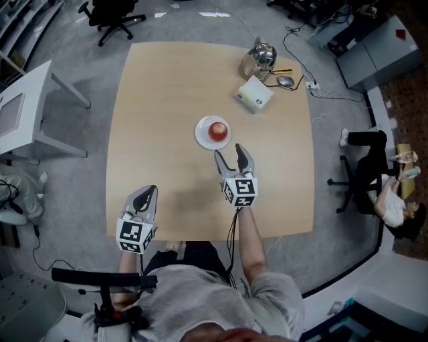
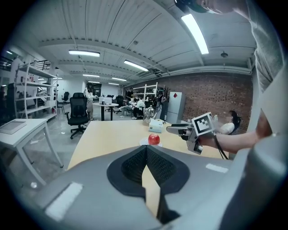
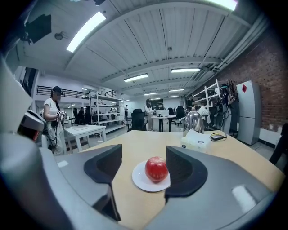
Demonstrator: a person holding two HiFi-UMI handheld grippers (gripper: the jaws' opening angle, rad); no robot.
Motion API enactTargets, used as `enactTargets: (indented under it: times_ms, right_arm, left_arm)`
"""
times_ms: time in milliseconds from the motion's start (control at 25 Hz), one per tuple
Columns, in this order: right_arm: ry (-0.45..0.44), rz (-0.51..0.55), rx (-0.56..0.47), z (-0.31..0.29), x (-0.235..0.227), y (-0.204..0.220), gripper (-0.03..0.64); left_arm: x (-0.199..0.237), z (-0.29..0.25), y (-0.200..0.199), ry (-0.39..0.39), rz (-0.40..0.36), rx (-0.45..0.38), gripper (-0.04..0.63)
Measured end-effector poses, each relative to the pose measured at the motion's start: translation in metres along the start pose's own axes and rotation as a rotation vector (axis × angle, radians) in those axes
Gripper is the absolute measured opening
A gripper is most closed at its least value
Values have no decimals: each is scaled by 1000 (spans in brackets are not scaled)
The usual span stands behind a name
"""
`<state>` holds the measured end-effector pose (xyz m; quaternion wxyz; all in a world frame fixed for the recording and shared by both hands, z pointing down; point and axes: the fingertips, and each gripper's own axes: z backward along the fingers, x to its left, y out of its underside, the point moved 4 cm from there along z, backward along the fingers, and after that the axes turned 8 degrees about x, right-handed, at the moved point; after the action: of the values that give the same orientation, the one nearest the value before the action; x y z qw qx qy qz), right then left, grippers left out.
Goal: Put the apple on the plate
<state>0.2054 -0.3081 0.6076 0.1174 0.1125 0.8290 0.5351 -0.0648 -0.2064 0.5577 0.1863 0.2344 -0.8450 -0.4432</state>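
Note:
A red apple (image 1: 217, 130) sits on a small white plate (image 1: 202, 135) near the middle of the wooden table (image 1: 160, 100). My right gripper (image 1: 233, 157) hovers just in front of the plate, jaws open and empty. In the right gripper view the apple (image 3: 156, 169) rests on the plate (image 3: 141, 179) beyond the gap between the pads. My left gripper (image 1: 144, 197) is at the table's near edge, jaws shut with nothing in them. The left gripper view shows the apple (image 2: 154, 139) far ahead, with the right gripper (image 2: 178, 130) beside it.
A white tissue box (image 1: 254, 94), a shiny metal kettle (image 1: 259, 59) and a computer mouse (image 1: 285, 81) stand at the table's far right corner. A black office chair (image 1: 110, 19) is behind the table. A white side table (image 1: 27, 113) stands to the left.

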Motion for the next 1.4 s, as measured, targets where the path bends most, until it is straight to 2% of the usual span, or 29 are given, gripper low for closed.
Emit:
enactTargets:
  times_ms: [400, 800, 880, 1160, 1400]
  right_arm:
    - [11, -5, -46, 52, 28, -17, 233]
    - [46, -14, -104, 110, 58, -39, 181]
    - [43, -20, -106, 119, 64, -39, 152]
    - [69, -42, -126, 153, 77, -33, 120]
    - [109, -2, -127, 183, 92, -29, 95]
  left_arm:
    - [-10, 28, -16, 25, -28, -73, 20]
    - [-16, 68, -28, 51, -41, -131, 20]
    - [-19, 72, -29, 57, -44, -144, 20]
    - [-28, 86, -27, 79, -54, -173, 20]
    - [-34, 93, -28, 103, -71, -193, 20]
